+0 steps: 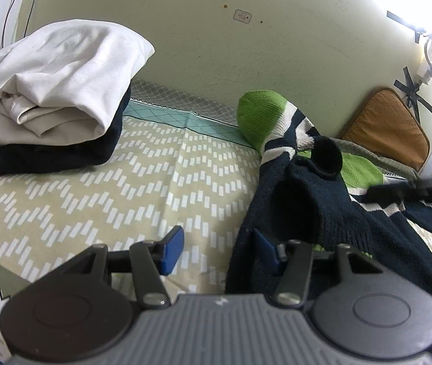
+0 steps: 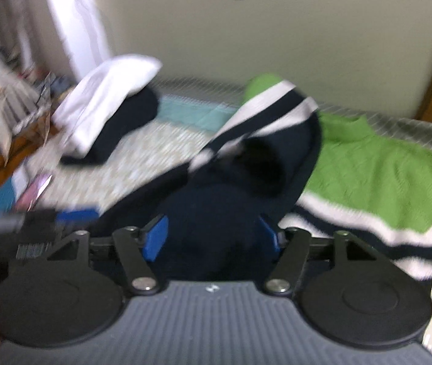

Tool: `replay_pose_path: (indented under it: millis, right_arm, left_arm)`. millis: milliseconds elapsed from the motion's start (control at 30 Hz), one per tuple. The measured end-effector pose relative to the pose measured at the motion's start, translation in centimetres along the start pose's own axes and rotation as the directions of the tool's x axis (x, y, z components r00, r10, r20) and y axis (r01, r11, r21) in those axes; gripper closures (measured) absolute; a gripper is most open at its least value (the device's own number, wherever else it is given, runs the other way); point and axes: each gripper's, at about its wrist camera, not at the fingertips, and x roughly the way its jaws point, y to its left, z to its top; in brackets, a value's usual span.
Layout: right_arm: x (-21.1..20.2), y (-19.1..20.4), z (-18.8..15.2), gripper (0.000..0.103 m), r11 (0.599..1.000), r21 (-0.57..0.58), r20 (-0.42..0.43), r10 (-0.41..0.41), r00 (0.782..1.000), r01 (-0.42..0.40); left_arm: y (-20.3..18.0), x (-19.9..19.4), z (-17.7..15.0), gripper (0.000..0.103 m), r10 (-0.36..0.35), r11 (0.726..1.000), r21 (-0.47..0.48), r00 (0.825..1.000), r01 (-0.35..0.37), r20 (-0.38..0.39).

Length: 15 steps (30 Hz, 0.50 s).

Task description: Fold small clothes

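A knitted sweater in green, white and navy lies bunched on the patterned bedsheet. My left gripper is open. Its left pad stands over bare sheet, and the navy cloth drapes over its right finger. In the blurred right wrist view, the sweater spreads to the right with its green part flat. My right gripper is open, with a navy fold of the sweater lying between its blue pads.
A folded pile, white cloth over a dark garment, sits at the back left of the bed; the pile also shows in the right view. An orange cushion leans on the wall at the right. Clutter lies beyond the bed's left edge.
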Motion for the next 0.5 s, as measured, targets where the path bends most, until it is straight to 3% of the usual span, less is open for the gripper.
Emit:
replay_pose_path:
  millis: [100,233,300,400,500]
  right_arm:
    - [0.1,1.6,-1.9,0.024,0.996,-0.088,-0.034,-0.018,0.999,0.015]
    - [1.1,2.3,-3.5,0.022,0.994,-0.108,-0.060,-0.018,0.998,0.012]
    - [1.4,2.3,-4.2,0.026,0.991,-0.129,-0.069,-0.034,0.997,0.024]
    - [1.1,3.0,-4.0,0.087,0.980,-0.199,-0.047,-0.033,0.998,0.023]
    - [-1.0,2.5,-2.9,0.095,0.974,-0.217,-0.010,-0.067,0.998,0.063]
  left_arm:
    - [0.0,0.0,0.0,0.052,0.000,1.000,0.000,1.000,0.000,0.000]
    - [-0.1,0.0,0.0,0.052,0.000,1.000,0.000,1.000,0.000,0.000]
    - [0.0,0.0,0.0,0.052,-0.001,1.000,0.000,1.000,0.001,0.000]
    - [-0.1,-0.1,0.0,0.052,-0.001,1.000,-0.001,1.000,0.001,0.000]
    - [-0.1,-0.1,0.0,0.052,-0.002,1.000,-0.001,1.000,0.002,0.000]
